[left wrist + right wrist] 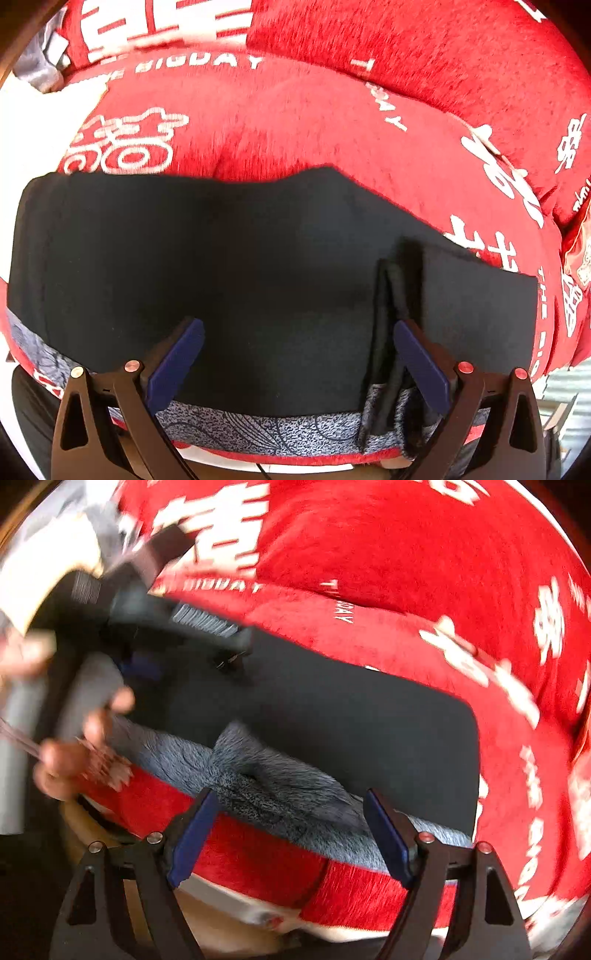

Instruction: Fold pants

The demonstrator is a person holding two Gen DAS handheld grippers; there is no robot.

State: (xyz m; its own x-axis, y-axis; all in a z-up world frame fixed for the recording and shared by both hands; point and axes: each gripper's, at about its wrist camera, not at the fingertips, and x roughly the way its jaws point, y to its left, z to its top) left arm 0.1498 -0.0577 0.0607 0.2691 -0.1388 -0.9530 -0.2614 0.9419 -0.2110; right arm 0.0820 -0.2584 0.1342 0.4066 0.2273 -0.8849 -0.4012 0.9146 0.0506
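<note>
Both claws hang spread and empty over our folded black fabric pants (221,258): left claw (295,354), right claw (288,830). They lie lengthwise along the bed's near edge, beneath both.

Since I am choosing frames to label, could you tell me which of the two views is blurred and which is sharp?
Left wrist view: mostly sharp, dark pants and red blanket crisp, fisheye bending at the edges. Right wrist view: motion blur, worst on the hand at left.

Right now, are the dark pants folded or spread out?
Folded: the dark pants form a compact rectangle on the red blanket, grey lining showing along the near edge.
</note>
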